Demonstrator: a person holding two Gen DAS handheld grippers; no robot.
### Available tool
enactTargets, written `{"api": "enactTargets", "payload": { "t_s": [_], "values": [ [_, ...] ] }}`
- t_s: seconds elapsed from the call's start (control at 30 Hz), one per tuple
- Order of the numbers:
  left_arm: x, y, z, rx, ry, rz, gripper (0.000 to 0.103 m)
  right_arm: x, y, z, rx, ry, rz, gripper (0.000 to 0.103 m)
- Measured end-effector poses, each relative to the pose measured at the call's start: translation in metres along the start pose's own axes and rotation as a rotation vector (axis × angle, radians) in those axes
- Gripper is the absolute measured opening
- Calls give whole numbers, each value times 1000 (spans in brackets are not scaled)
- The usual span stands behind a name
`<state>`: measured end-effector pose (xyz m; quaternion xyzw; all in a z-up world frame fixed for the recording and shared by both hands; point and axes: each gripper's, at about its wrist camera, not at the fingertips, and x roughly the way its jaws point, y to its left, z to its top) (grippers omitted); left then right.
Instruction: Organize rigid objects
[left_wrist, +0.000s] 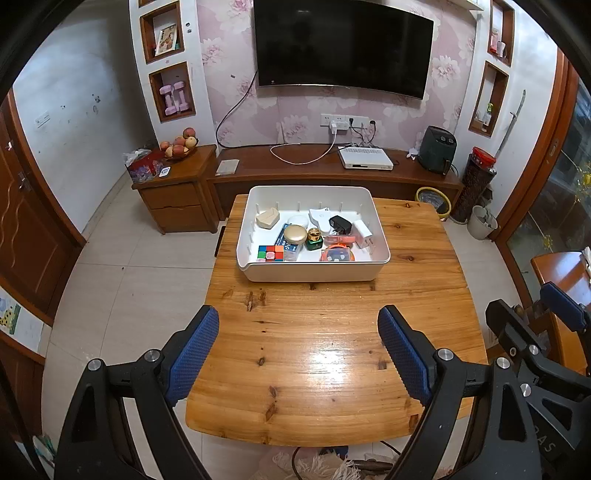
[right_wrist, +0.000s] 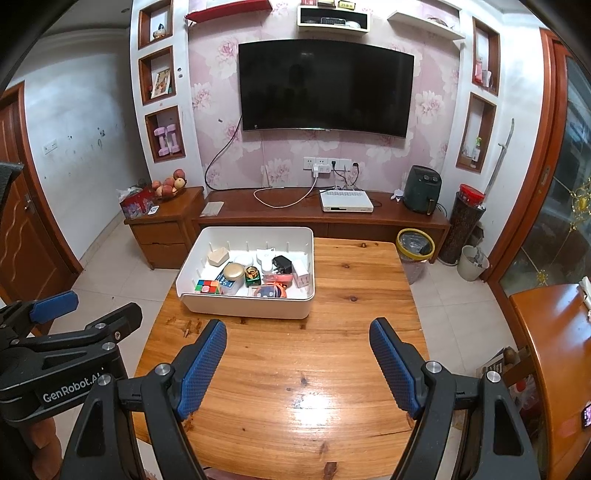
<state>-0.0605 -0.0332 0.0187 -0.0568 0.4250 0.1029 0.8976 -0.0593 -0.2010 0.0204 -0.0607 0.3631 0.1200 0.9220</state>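
Left wrist fisheye, left gripper open above table, white bin beyond

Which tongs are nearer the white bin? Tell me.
Left, narrowly. The left tongs hang straight before the white bin; the right tongs hang off to its right. Both are open and empty.

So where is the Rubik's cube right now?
The Rubik's cube sits in the white bin's front-left corner, left of the gold compact.

A home living room is showing here: a wall-mounted television is hanging on floral wallpaper above a low wooden media cabinet, with a fruit bowl sitting nearby.
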Motion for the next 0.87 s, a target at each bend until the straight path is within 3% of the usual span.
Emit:
{"api": "enactTargets", "payload": {
  "t_s": [0.87],
  "values": [
    [2,1,-3,2,19,-4,90,9,-1,4,1,23,-6,80]
  ]
}}
